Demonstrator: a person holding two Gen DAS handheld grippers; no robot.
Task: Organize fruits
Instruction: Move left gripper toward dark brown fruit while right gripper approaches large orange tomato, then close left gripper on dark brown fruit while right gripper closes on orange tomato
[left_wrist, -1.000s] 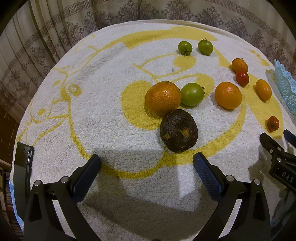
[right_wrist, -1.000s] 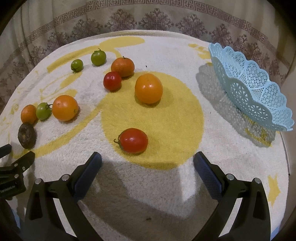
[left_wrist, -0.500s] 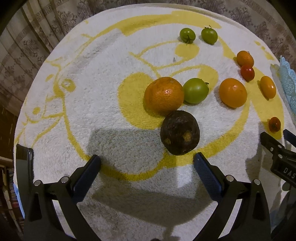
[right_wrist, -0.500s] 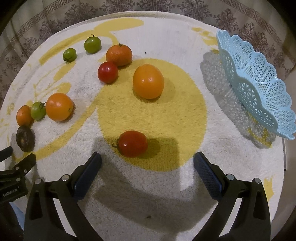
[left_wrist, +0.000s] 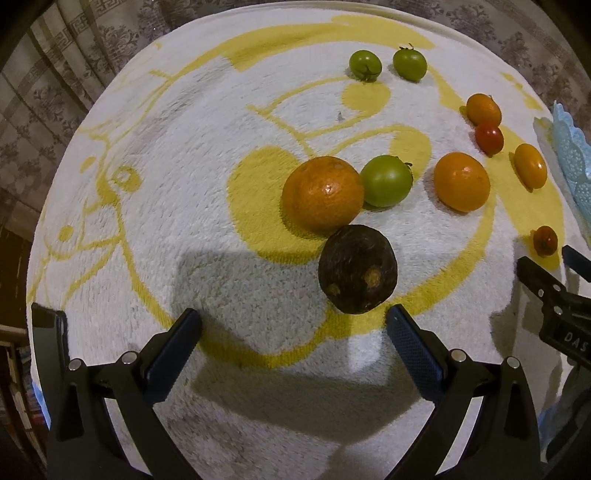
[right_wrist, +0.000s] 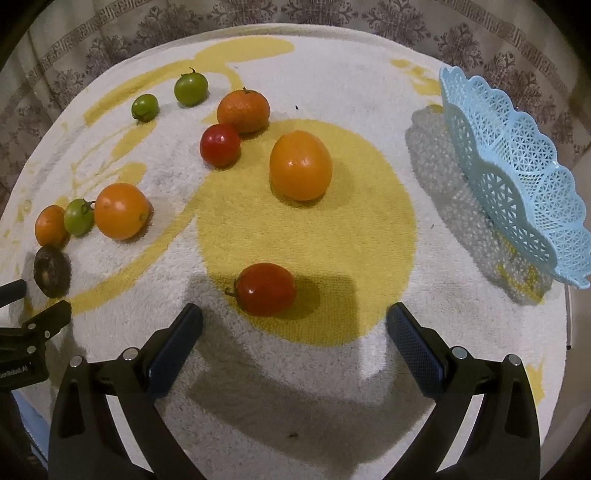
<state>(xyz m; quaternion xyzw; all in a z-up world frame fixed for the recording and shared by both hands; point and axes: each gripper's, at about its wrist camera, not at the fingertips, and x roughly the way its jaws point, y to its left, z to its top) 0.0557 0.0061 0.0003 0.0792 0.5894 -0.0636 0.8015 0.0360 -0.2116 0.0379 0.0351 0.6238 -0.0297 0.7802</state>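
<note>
My right hand-held gripper (right_wrist: 294, 332) hangs with jaws spread wide above a red tomato (right_wrist: 265, 289) on the towel (right_wrist: 351, 92); a blue basket (right_wrist: 517, 177) stands tilted at right, other fruit scattered left.

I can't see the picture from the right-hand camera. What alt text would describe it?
An open two-finger right gripper hovers just short of an oval red tomato on a white-and-yellow towel. Orange, green and red fruits lie scattered beyond, and a pale blue lattice plastic basket sits at the right.
</note>
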